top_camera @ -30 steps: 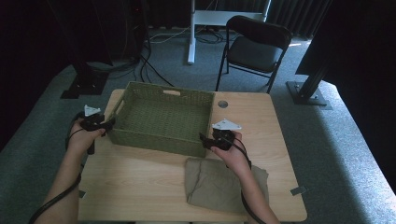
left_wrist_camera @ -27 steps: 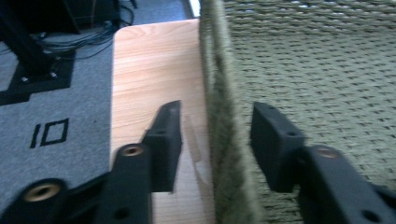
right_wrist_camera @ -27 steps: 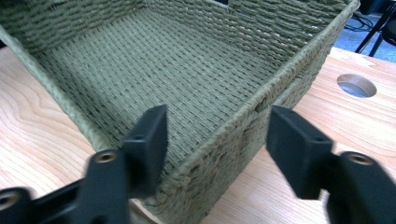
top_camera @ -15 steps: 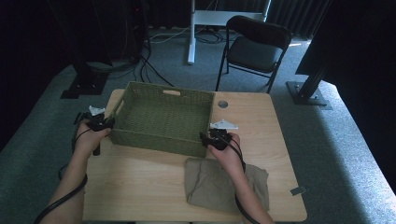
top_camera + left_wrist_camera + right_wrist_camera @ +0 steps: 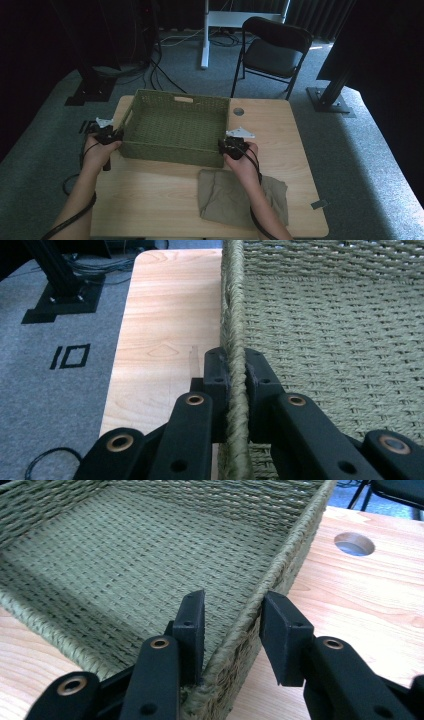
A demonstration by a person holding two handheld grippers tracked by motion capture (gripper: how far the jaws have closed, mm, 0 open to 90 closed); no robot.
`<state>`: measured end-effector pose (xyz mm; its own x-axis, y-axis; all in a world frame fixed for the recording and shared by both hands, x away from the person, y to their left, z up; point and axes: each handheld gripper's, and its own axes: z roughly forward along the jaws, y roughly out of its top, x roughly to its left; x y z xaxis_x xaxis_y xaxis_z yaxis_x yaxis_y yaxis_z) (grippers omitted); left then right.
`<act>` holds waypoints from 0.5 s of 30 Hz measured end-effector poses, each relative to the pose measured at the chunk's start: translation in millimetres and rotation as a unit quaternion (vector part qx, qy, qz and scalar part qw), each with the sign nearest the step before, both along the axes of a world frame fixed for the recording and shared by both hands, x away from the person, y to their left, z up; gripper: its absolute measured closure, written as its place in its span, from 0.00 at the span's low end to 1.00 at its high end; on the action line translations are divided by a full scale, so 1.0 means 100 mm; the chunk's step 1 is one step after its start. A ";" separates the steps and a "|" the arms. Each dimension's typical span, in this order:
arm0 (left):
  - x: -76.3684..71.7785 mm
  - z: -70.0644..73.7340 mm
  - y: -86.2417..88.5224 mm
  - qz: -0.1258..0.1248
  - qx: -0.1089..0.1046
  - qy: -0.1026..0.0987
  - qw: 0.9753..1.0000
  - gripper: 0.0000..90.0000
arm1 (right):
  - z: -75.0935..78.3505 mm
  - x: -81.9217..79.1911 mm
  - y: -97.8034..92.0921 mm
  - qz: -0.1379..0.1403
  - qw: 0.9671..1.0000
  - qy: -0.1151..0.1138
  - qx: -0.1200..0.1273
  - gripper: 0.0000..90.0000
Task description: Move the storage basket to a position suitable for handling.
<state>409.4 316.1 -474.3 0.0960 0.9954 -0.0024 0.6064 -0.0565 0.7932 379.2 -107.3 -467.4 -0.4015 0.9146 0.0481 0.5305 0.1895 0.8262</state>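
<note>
A green woven basket (image 5: 170, 152) stands at the far middle of the wooden table (image 5: 150, 200), with nothing inside it. My left gripper (image 5: 107, 135) is at the basket's left side; in the left gripper view the left gripper (image 5: 235, 365) is shut on the basket's left wall (image 5: 234, 305), one jaw inside and one outside. My right gripper (image 5: 234, 146) is at the basket's front right corner. In the right gripper view the right gripper (image 5: 232, 610) is open, its jaws astride the right wall (image 5: 295, 535) with a gap on the outer side.
A folded olive-brown cloth (image 5: 240, 197) lies at the table's front right, under my right forearm. A round cable hole (image 5: 238, 111) is in the tabletop just right of the basket. A black folding chair (image 5: 272, 50) stands beyond the table on grey carpet.
My left hand has shifted slightly right and forward along the basket's left side. My right hand has edged a little left. The basket has barely moved.
</note>
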 end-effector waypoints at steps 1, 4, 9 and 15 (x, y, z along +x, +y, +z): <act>0.00 0.00 0.00 0.000 0.000 0.000 1.000 0.93 | 0.00 0.00 0.00 0.000 1.000 0.000 0.000 0.70; -0.05 0.00 -0.04 0.003 -0.006 0.004 1.000 0.93 | 0.00 0.01 -0.03 -0.008 1.000 0.000 0.000 0.72; -0.12 0.00 -0.11 0.008 -0.010 0.008 1.000 0.93 | 0.00 0.03 -0.07 -0.016 1.000 -0.002 -0.007 0.75; -0.18 0.00 -0.18 0.010 -0.012 0.009 1.000 0.93 | -0.01 0.05 -0.11 -0.031 0.999 -0.007 -0.019 0.78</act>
<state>391.7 298.2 -473.9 0.0756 0.9967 -0.0285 0.6218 -0.0248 0.7828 383.9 -118.5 -468.1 -0.3442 0.9389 0.0084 0.5308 0.1872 0.8265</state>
